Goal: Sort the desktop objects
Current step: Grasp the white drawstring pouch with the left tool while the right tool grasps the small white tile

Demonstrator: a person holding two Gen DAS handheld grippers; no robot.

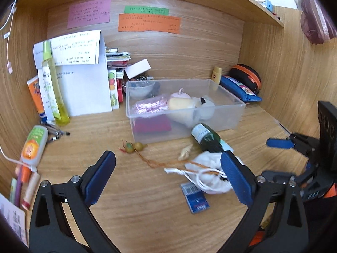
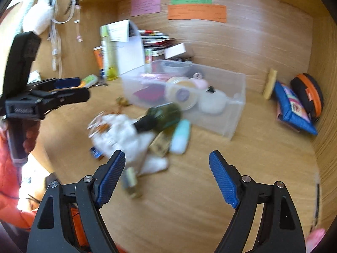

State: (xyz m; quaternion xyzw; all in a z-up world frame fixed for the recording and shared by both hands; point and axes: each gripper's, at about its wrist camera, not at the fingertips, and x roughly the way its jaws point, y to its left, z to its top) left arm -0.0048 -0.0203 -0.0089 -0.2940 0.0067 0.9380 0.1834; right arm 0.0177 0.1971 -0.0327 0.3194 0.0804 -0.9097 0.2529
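Left wrist view: left gripper (image 1: pixel 168 174) spread wide, empty, over bare desk (image 1: pixel 126 200). Loose clutter, a gourd charm (image 1: pixel 133 147), white drawstring pouch (image 1: pixel 207 175) and green glass bottle (image 1: pixel 206 137), lies just in front of the clear plastic bin (image 1: pixel 238 105), probably the sorting destination.

Right wrist view (blurred): right gripper (image 2: pixel 167 172) likewise spread, holding nothing, aimed near the pouch (image 2: pixel 124 135) and bottle (image 2: pixel 162 117), probably lining up a pick.

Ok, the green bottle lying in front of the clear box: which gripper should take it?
Probably the right gripper. Its fingers are open and empty, with the green bottle ahead of them. The left gripper, also open, has the white pouch between it and the bottle.
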